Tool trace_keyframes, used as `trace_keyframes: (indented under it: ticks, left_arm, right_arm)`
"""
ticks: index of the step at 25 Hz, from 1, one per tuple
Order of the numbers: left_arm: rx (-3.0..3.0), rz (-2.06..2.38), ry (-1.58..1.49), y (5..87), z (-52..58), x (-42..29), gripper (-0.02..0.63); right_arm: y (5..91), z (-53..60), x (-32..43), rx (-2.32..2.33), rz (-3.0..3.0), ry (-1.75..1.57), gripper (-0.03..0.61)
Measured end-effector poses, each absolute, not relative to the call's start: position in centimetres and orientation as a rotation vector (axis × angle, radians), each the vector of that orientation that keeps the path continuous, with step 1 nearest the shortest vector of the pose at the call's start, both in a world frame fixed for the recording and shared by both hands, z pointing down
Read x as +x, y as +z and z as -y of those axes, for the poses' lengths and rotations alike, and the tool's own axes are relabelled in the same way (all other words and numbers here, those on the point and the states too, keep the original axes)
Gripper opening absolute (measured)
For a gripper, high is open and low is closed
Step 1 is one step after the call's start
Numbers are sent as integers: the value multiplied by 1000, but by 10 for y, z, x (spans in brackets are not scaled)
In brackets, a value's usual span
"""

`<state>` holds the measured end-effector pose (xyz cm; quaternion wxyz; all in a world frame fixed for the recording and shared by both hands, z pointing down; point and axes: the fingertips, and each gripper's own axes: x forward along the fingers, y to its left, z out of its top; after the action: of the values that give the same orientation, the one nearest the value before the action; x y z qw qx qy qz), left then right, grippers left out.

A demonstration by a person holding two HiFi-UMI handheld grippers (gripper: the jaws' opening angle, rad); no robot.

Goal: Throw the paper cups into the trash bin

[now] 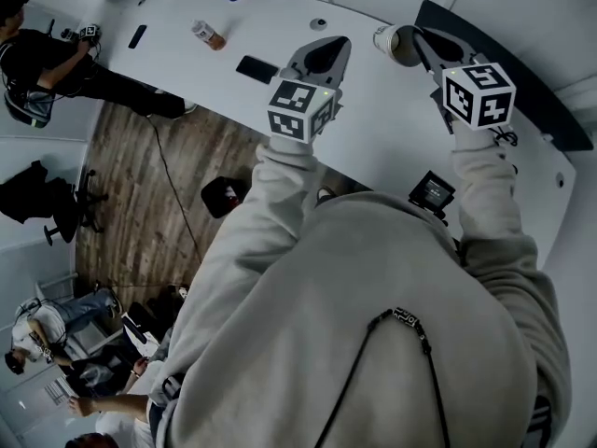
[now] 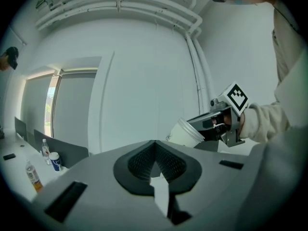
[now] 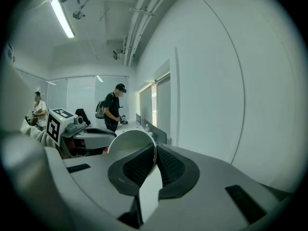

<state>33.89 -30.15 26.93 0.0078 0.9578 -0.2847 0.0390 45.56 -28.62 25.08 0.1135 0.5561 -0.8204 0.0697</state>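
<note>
Right hand-held gripper [image 1: 424,45] pinching the wall of a paper cup [image 1: 399,45] above the desk [image 1: 373,129], at 1 o'clock. Left hand-held gripper [image 1: 328,54] at 12 o'clock, jaws pressed together on nothing.

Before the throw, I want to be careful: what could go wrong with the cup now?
The right gripper pinches the paper cup only by one thin wall at the rim, so it might slip or crumple. No trash bin is in view, so aiming is uncertain.
</note>
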Motion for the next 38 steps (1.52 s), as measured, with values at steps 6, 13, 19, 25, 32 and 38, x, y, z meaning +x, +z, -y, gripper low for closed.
trace_keyframes:
  ticks: [6, 13, 19, 25, 32, 38]
  left_arm:
    - [3000, 882, 115, 264, 282, 355, 0]
    - [2993, 892, 122, 257, 266, 370, 0]
    - [2960, 950, 84, 251, 272, 360, 0]
    - [2868, 1156, 123, 271, 294, 298, 0]
    - [2678, 1458, 114, 241, 265, 161, 0]
    - [2501, 1760, 88, 226, 208, -52, 0]
  right_arm:
    - [252, 265, 468, 1620, 2410, 213, 40]
    - [244, 251, 483, 1608, 2420, 209, 38]
    - [244, 248, 483, 1584, 2428, 217, 40]
    - [265, 273, 459, 1485, 2489, 248, 38]
    - [226, 291, 337, 1240, 2602, 237, 38]
    - [206, 267, 98, 902, 2715, 160, 39]
